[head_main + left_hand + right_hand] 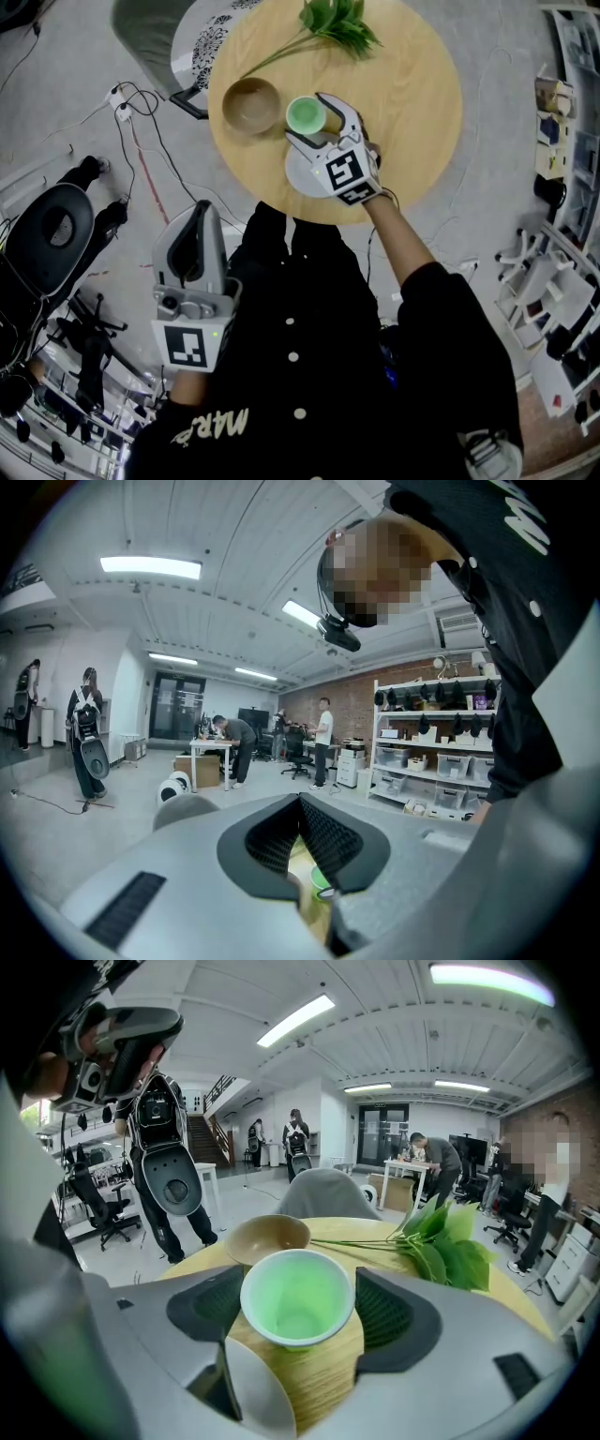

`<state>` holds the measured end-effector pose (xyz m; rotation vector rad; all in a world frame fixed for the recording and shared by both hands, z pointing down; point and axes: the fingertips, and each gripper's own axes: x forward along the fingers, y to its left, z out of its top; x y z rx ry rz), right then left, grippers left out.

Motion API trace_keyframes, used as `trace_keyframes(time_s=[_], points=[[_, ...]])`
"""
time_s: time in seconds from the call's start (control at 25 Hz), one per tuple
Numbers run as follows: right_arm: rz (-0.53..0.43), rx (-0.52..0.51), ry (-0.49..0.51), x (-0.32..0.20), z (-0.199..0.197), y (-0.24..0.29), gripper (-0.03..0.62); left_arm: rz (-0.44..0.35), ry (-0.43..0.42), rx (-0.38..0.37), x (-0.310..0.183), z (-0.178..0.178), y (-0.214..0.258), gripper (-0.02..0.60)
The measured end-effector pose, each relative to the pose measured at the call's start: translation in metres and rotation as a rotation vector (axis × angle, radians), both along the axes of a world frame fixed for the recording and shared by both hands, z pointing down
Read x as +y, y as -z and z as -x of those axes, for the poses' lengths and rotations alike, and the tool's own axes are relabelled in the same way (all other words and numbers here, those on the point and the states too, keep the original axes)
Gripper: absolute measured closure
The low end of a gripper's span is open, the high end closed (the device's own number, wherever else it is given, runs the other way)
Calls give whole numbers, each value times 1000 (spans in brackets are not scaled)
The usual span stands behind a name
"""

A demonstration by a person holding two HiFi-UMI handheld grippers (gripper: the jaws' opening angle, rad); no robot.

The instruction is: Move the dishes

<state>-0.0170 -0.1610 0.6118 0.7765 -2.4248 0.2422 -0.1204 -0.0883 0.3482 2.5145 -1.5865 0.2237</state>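
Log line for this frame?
right gripper open, green cup between fingers | left gripper shut, off table | bowl, plate on table

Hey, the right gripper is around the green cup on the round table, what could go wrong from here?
The right hand-held gripper has open jaws around the pale green cup; closing high on its rim could tip it. The round brown bowl stands close beside the cup, so a jaw might bump it. The flat white plate lies under the gripper near the wooden table's edge and could get nudged off.
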Motion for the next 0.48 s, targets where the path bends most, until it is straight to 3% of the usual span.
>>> trace_keyframes(time_s=[0.16, 0.48], points=[[14, -6, 10, 1, 2, 3, 198, 0, 2, 0, 1, 0, 0, 578], [12, -10, 16, 0, 2, 8, 200, -9, 2, 0, 2, 0, 1, 578]])
